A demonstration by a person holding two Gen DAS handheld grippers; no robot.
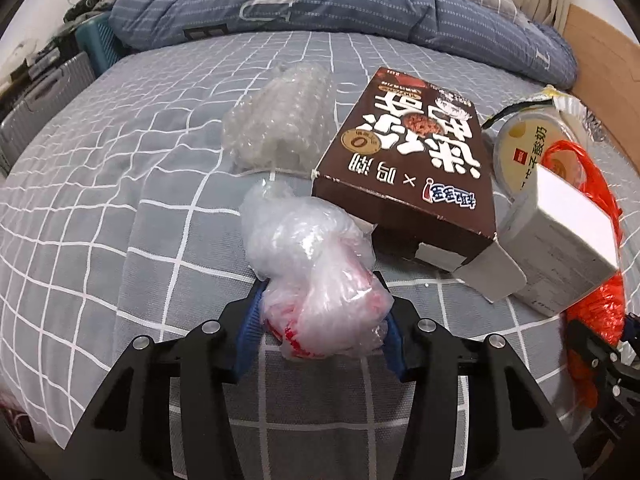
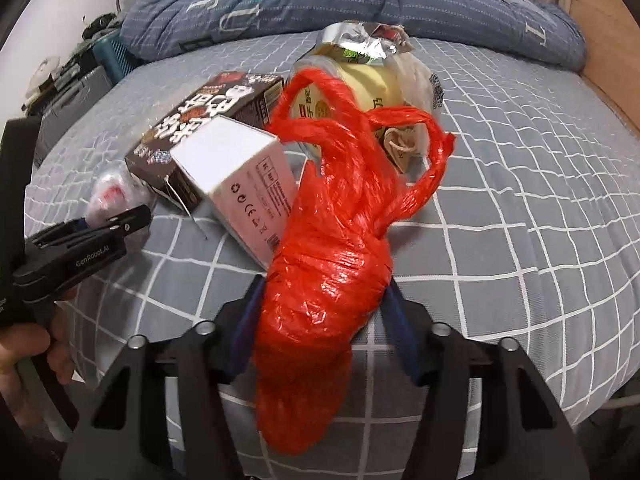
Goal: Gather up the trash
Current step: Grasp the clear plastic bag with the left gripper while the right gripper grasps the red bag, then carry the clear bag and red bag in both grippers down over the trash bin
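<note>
My left gripper (image 1: 322,314) is shut on a crumpled clear plastic bag (image 1: 316,276) with red print, held just above the grey checked bed sheet (image 1: 100,208). My right gripper (image 2: 322,300) is shut on a bundle of red plastic string (image 2: 328,264); the bundle also shows at the right edge of the left wrist view (image 1: 600,304). On the bed lie a brown snack box (image 1: 408,160), a white box (image 1: 560,232), a yoghurt tub (image 1: 528,148) with torn foil lid, and a wad of bubble wrap (image 1: 276,120). The left gripper (image 2: 108,220) shows at the left in the right wrist view.
A blue quilt (image 1: 320,0) is bunched along the far side of the bed. A wooden bed frame (image 1: 600,60) runs along the right. Grey and teal storage crates (image 1: 60,88) stand beside the bed on the left.
</note>
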